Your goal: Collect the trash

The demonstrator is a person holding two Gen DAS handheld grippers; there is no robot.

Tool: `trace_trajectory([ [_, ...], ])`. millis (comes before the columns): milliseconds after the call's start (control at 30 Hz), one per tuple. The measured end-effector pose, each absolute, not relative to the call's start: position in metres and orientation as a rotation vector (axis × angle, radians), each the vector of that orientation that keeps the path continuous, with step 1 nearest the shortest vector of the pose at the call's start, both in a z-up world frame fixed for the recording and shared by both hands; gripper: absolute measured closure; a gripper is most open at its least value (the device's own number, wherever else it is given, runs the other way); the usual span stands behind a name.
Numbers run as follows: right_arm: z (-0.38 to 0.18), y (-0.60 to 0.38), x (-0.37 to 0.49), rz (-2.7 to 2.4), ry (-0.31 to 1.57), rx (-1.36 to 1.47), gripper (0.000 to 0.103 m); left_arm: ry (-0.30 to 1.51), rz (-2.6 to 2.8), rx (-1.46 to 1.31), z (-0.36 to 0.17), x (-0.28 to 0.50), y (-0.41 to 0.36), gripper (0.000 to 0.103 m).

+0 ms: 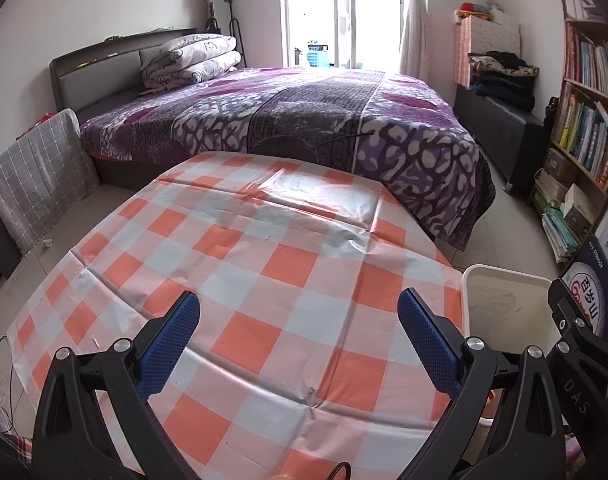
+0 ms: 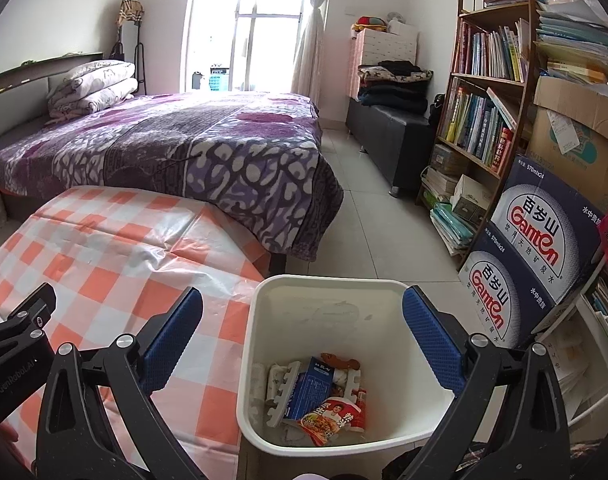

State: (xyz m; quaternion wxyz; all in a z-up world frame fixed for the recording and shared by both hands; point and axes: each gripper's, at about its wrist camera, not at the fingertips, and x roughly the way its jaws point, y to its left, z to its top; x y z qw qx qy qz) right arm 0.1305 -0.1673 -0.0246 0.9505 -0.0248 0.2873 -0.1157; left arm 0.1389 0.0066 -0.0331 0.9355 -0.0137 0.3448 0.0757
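A white waste bin (image 2: 328, 292) stands on the floor at the table's right edge; it also shows in the left wrist view (image 1: 504, 304). Inside lie a blue carton (image 2: 312, 388), a red snack packet (image 2: 332, 416), a white foam piece (image 2: 281, 392) and other scraps. My right gripper (image 2: 301, 320) is open and empty, held above the bin's mouth. My left gripper (image 1: 299, 324) is open and empty above the orange-and-white checked tablecloth (image 1: 263, 264), where no trash shows.
A bed with a purple patterned cover (image 1: 304, 116) stands just beyond the table. A bookshelf (image 2: 488, 92) and stacked blue Ganten water boxes (image 2: 544, 240) line the right wall. A dark bench with folded clothes (image 2: 396, 120) stands further back. Tiled floor (image 2: 364, 224) runs between bed and shelf.
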Motion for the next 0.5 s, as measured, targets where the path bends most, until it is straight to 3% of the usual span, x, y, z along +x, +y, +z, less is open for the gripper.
trace_trajectory([
  [500,-0.015,-0.182,0.120,-0.255,0.581,-0.027,0.007,0.695,0.109,-0.028,-0.024,0.135,-0.009,0.007],
])
